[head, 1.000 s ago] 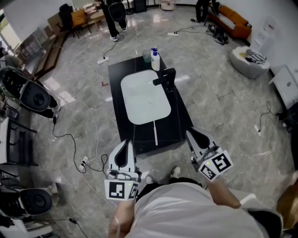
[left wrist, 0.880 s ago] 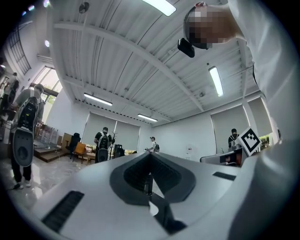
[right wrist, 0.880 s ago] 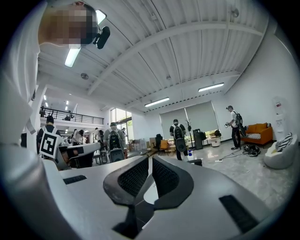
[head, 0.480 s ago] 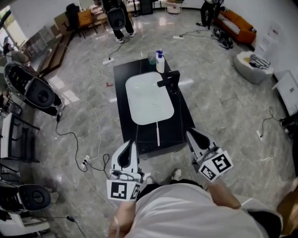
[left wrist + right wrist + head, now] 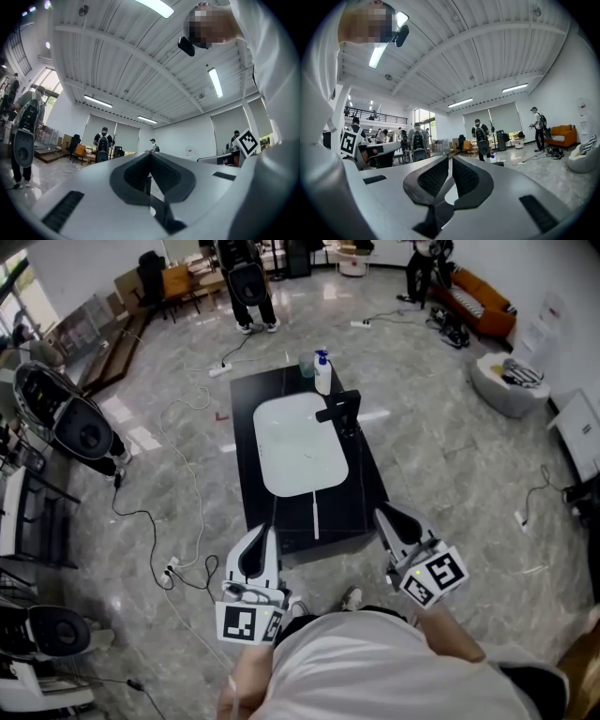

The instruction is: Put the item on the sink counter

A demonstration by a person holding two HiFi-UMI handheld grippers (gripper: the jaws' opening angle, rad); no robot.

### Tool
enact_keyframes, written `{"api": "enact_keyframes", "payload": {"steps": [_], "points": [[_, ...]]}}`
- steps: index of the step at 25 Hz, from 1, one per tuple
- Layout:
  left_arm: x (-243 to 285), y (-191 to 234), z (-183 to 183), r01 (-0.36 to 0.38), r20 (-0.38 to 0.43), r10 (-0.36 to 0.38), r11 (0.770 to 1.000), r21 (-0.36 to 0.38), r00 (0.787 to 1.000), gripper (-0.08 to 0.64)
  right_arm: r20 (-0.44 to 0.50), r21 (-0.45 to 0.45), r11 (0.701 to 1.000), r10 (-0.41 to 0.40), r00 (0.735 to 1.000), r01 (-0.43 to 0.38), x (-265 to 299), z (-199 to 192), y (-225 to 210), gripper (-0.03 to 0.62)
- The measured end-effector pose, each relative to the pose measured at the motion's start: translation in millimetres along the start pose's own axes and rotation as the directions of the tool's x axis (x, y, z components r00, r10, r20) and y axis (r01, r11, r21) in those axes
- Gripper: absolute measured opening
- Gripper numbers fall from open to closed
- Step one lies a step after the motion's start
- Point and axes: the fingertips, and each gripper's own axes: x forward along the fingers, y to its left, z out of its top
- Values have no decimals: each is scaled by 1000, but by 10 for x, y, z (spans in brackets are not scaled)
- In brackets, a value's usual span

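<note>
The black sink counter (image 5: 354, 486) stands in the middle of the head view with a white basin (image 5: 298, 444) set in it. A black faucet (image 5: 339, 411) rises at the basin's right. A thin white stick-like item (image 5: 316, 518) lies on the counter's near end. At the far end stand a soap pump bottle (image 5: 322, 373) and a small glass (image 5: 307, 365). My left gripper (image 5: 260, 534) and right gripper (image 5: 382, 513) hover short of the counter's near edge, both shut with nothing between the jaws. Each gripper view shows pads pressed together: left gripper (image 5: 150, 159), right gripper (image 5: 451, 163).
Cables and a power strip (image 5: 172, 568) trail over the marble floor left of the counter. Wheeled machines (image 5: 70, 423) stand at the far left. People (image 5: 248, 282) stand at the back. A white beanbag (image 5: 506, 381) and an orange sofa (image 5: 478, 289) sit at the right.
The view has shifted a little, so the counter sits slightly higher and further right in the picture. Both grippers keep their places and stay shut.
</note>
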Motion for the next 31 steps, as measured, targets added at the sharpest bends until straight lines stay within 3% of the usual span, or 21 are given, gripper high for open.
{"api": "enact_keyframes", "payload": {"steps": [9,31], "points": [[-18,-63,-40,-5,-11,5,1000,-6,1000,2,-18,-13,1000,24,1000,-24,-26,-32,52,49],[-29,-66,-219,16,-53,-19,999,-45,998,2,-24,7,1000,-23,999,23,-87,-92,15,48]]}}
